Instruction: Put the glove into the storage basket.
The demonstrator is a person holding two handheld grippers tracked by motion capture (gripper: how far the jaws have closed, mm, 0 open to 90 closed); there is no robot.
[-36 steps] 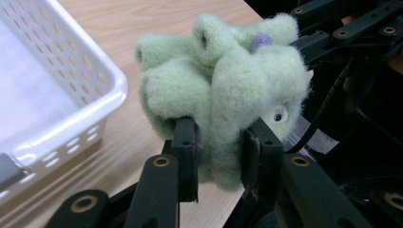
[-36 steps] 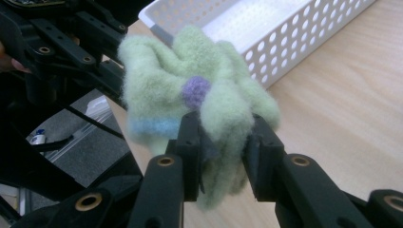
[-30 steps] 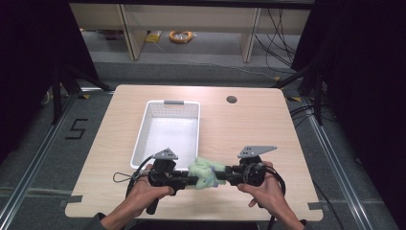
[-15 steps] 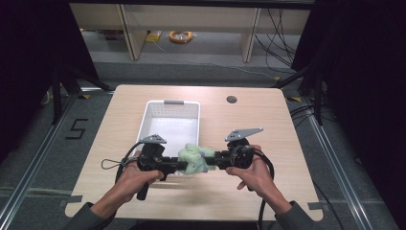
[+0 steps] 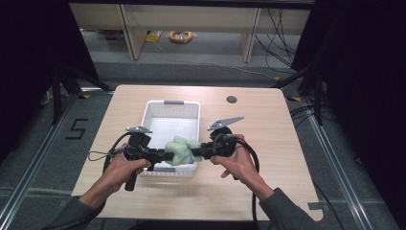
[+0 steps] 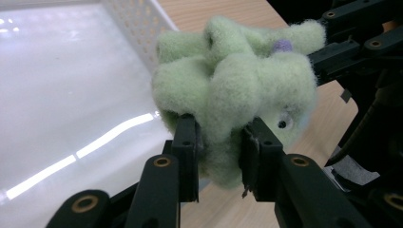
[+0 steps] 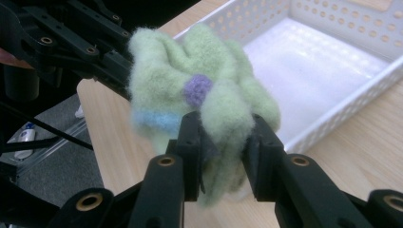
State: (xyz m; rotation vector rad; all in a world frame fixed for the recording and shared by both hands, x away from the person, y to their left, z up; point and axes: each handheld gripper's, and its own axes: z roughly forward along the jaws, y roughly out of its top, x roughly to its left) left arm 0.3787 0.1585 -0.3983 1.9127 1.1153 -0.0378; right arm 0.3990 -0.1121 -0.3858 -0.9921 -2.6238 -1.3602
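Note:
A pale green plush toy [image 5: 181,149] with a purple spot [image 7: 198,90] and a small eye [image 6: 283,124] hangs in the air over the near end of the white basket [image 5: 163,109]. My left gripper [image 5: 165,155] is shut on the toy from the left, its jaws pinching a fold of fleece [image 6: 223,133]. From the other side my right gripper [image 5: 197,152] is shut on the same toy [image 7: 209,95]. The two grippers face each other with the toy stretched between them. The basket's floor [image 6: 62,95] looks bare.
The basket sits mid-table on a light wooden table [image 5: 268,129] with a dark round hole [image 5: 231,99] at the back right. Cables trail from both grippers. Shelving [image 5: 191,19] and cables lie on the floor beyond the table's far edge.
Both grippers have carried the toy away from the table's front edge to above the near end of the basket, and it sits higher than before.

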